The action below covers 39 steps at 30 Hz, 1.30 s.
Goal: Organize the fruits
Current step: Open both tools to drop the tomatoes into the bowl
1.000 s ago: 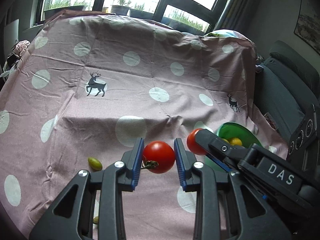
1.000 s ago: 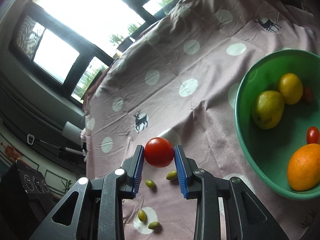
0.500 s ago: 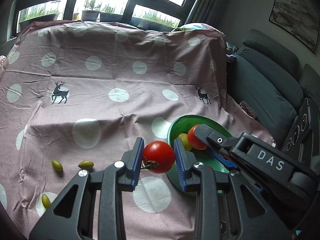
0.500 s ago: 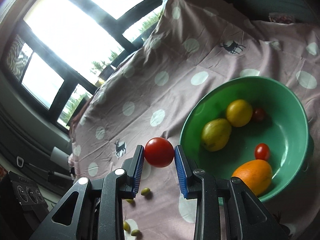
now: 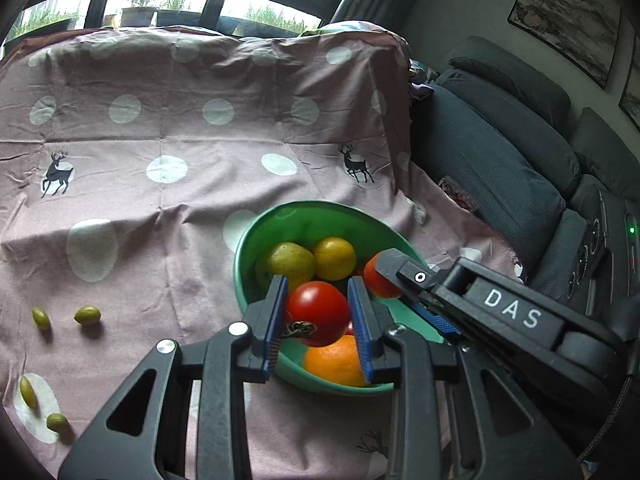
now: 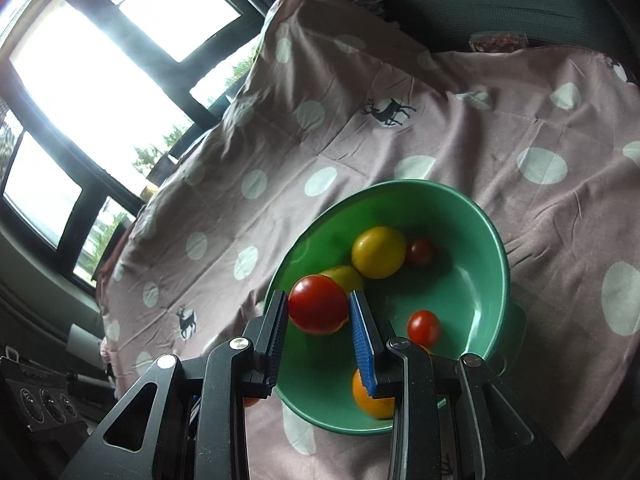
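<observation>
I'm holding both tongs over the green bowl [image 5: 256, 240]. Left tongs [image 5: 318, 314] are clenched on a red tomato [image 5: 318, 312], stem end showing toward the left pad, hanging just above the bowl's near side. Right tongs [image 6: 318, 310] are clenched on a second red tomato [image 6: 318, 308], also sitting above the bowl's near-left rim [image 6: 288, 256]. In the left view I'm seeing the right tongs coming in from the right with that tomato [image 5: 378, 280] over the bowl.

Bowl is sitting on the surface, covered by a pink cloth [image 5: 160, 184] with white dots and deer prints. Inside the bowl I'm seeing a yellow-green pear [image 5: 290, 262], a yellow lemon [image 6: 378, 252] touching it, an orange [image 5: 336, 364] at the near side, and two small cherry tomatoes [image 6: 423, 326] lying apart.

Four small green olives [image 5: 87, 315] are lying on the cloth, well to the left of the bowl. A grey sofa [image 5: 500, 152] is running along the right edge.
</observation>
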Each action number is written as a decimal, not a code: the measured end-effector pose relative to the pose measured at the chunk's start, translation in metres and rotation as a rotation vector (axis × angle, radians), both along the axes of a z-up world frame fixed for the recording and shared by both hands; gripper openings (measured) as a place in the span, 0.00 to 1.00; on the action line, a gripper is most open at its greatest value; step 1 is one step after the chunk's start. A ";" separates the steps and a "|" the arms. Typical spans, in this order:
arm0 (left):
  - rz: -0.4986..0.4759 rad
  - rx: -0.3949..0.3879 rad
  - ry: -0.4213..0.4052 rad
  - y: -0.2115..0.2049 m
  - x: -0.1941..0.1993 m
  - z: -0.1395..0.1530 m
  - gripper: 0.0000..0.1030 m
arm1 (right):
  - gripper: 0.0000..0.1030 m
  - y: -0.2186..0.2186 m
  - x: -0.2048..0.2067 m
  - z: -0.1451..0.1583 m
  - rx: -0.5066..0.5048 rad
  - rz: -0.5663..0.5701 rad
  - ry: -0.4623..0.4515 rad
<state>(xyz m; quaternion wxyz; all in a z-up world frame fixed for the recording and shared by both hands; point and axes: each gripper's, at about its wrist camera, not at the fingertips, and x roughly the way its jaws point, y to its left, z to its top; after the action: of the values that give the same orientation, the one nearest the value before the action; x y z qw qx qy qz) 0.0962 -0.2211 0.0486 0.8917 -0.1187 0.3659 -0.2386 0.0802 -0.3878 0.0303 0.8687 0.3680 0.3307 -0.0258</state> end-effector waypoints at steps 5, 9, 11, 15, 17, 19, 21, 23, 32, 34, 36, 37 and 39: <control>-0.029 -0.004 0.031 -0.015 0.004 -0.008 0.30 | 0.32 -0.013 -0.001 -0.005 -0.014 -0.031 0.038; -0.046 0.001 0.049 -0.025 0.006 -0.014 0.30 | 0.32 -0.019 -0.002 -0.009 -0.011 -0.038 0.059; -0.057 0.007 0.058 -0.029 0.007 -0.016 0.30 | 0.32 -0.021 -0.002 -0.011 -0.015 -0.040 0.069; -0.069 0.031 0.063 -0.036 0.007 -0.021 0.30 | 0.33 -0.023 0.000 -0.015 -0.012 -0.031 0.092; -0.072 0.035 0.073 -0.039 0.009 -0.024 0.30 | 0.33 -0.024 0.002 -0.018 -0.009 -0.027 0.105; -0.075 0.038 0.081 -0.039 0.011 -0.027 0.30 | 0.33 -0.024 0.003 -0.020 -0.012 -0.024 0.116; -0.072 0.046 0.086 -0.040 0.012 -0.029 0.30 | 0.33 -0.024 0.004 -0.021 -0.020 -0.021 0.125; -0.072 0.055 0.088 -0.041 0.014 -0.030 0.30 | 0.33 -0.024 0.004 -0.023 -0.023 -0.018 0.131; -0.067 0.097 0.108 -0.043 0.016 -0.039 0.30 | 0.33 -0.020 0.009 -0.028 -0.025 -0.004 0.162; -0.067 0.103 0.105 -0.043 0.016 -0.039 0.30 | 0.33 -0.020 0.010 -0.029 -0.025 -0.004 0.171; -0.067 0.105 0.106 -0.042 0.016 -0.039 0.30 | 0.33 -0.020 0.010 -0.030 -0.025 -0.003 0.176; -0.065 0.106 0.105 -0.042 0.016 -0.039 0.30 | 0.33 -0.020 0.010 -0.030 -0.027 -0.003 0.178; -0.059 0.109 0.104 -0.041 0.017 -0.039 0.31 | 0.33 -0.019 0.010 -0.029 -0.030 -0.006 0.185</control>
<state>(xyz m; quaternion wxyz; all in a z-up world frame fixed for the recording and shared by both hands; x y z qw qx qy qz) 0.1128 -0.2618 0.0099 0.8691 -0.0715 0.4277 -0.2382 0.0903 -0.4067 0.0010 0.8397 0.3522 0.4079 -0.0672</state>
